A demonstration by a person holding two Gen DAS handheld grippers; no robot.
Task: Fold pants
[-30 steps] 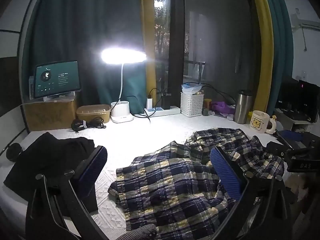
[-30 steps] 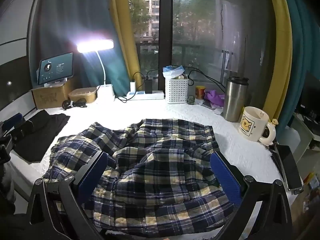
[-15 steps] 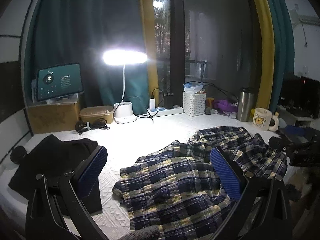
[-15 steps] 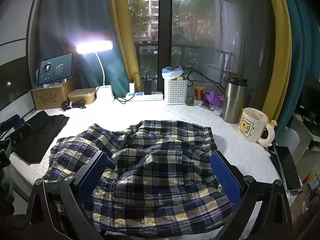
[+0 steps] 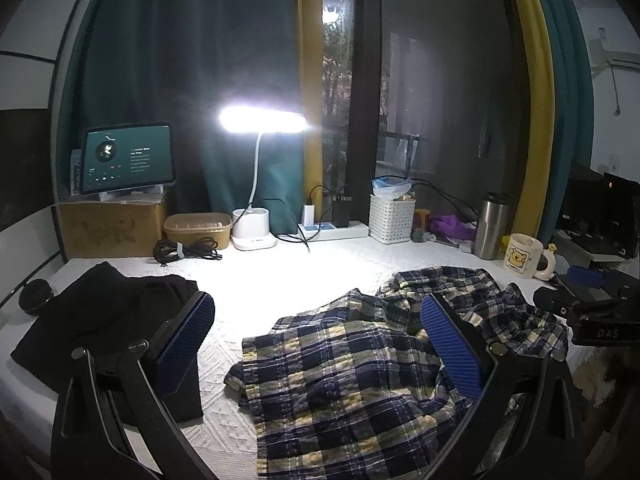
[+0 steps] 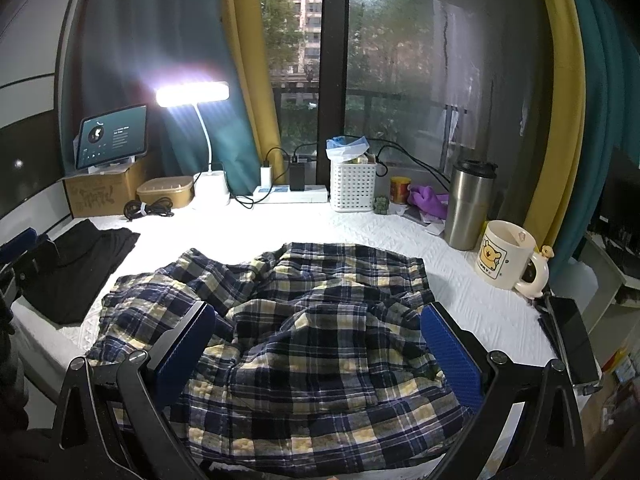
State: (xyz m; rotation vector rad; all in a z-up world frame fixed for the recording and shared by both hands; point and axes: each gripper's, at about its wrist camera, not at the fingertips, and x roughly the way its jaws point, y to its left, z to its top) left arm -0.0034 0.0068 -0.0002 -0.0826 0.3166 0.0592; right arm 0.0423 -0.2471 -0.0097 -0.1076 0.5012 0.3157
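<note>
Crumpled navy, white and yellow plaid pants lie in a heap on the white quilted table cover; they also show in the right wrist view. My left gripper is open and empty above the left end of the heap. My right gripper is open and empty above the middle of the heap. The right gripper's body shows at the right edge of the left wrist view.
A black folded garment lies at the left. At the back stand a lit desk lamp, a tablet on a cardboard box, a white basket, a steel tumbler and a bear mug. A phone lies at the right edge.
Both grippers stay open and nearly still. The left wrist view has pulled back slightly, and the pants have not moved.
</note>
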